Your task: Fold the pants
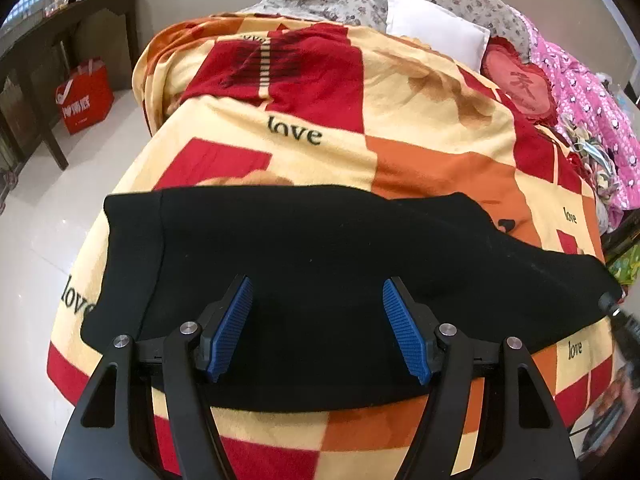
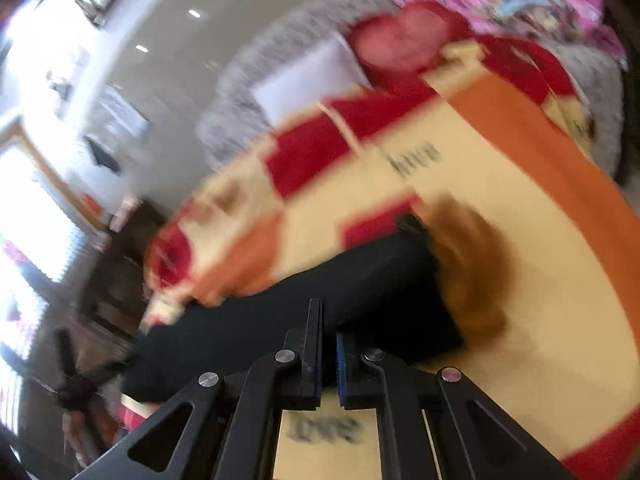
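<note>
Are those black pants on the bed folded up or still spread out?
Folded: the black pants lie as one compact band across the patterned fleece blanket, no separate legs showing.

matt black cloth pants [image 1: 320, 240] lie under ribbed blue rubbery pads [image 1: 232, 328]; beyond the fingers, a fuzzy fleece blanket [image 1: 400, 120]; glossy floor tiles [image 1: 32, 220].

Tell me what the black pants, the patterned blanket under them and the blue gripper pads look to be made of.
Black pants: likely a soft knit or fleece; matte, no sheen, weave too dark to read.
Patterned blanket: probably plush fleece; fuzzy nap, soft-edged print.
Blue pads: apparently rubber or soft plastic; fine ribbed texture, matte.
</note>
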Demonstrator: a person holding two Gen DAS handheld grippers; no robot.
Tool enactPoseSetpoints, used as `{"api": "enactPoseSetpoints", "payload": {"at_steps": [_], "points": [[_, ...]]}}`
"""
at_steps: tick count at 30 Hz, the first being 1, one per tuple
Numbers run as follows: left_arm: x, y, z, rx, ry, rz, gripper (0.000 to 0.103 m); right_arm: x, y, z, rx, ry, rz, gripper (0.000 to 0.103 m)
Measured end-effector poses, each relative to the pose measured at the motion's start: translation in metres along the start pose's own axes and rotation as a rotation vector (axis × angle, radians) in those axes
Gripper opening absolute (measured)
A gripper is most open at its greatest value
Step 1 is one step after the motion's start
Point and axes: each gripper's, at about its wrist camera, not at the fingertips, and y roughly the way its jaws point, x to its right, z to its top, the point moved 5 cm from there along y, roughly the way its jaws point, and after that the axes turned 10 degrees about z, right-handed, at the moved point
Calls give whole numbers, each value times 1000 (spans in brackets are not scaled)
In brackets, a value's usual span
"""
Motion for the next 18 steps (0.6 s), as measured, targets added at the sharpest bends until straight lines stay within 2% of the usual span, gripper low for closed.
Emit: {"api": "enactPoseSetpoints", "payload": {"at_steps": [3, 5, 7, 9, 12, 15, 18], "points": [[-1, -5, -2, 12, 5, 5, 68, 17, -7, -3, 2, 0, -95, 6], [-1, -8, -1, 25, 10, 6, 68, 18, -18, 3, 30, -20, -168, 15], [1, -10, -1, 33, 17, 4, 68, 11, -33, 11, 71, -44, -204, 32], [5, -12, 0, 39, 29, 1, 68, -7, -38, 18, 84, -73, -164, 37], [13, -13, -1, 44, 47, -10, 68, -49, -18, 21, 35, -167, -59, 38], [21, -12, -4, 48, 69, -7, 68, -82, 23, 16, -53, -211, 58, 39], [25, -6, -8, 39, 82, 4, 68, -115, 69, 2, -142, -285, 107, 39]]}}
